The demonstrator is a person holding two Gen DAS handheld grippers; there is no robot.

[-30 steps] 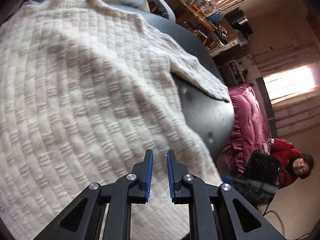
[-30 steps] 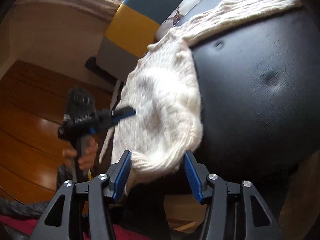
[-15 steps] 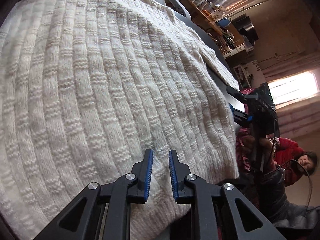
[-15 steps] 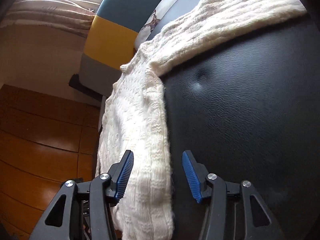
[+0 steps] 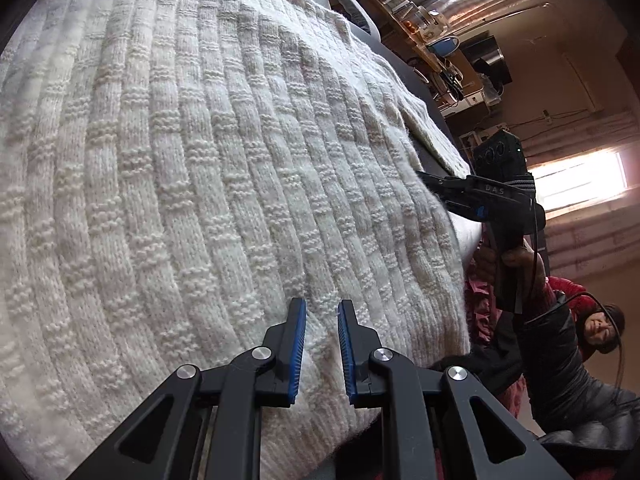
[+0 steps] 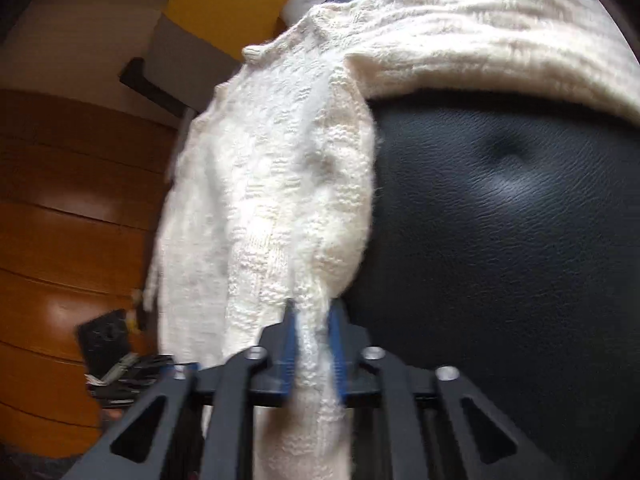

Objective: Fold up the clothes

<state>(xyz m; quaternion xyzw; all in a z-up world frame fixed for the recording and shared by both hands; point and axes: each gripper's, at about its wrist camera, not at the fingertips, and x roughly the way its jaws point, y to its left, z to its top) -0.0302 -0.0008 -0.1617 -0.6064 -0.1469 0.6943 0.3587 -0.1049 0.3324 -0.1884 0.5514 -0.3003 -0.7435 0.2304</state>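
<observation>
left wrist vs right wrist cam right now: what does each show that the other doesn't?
Only the left wrist view: the sweater's broad knit body, the left gripper with a fold of knit between its narrow-set pads, a window and a cluttered shelf. Only the right wrist view: the right gripper shut on the sleeve, the black leather cushion, the wooden floor. Both: the sweater and the right gripper.

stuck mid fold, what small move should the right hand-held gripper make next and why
Probably lift the sleeve and carry it over the sweater body. The right hand-held gripper is shut on the sleeve, which hangs off the black seat; the body lies flat.
</observation>
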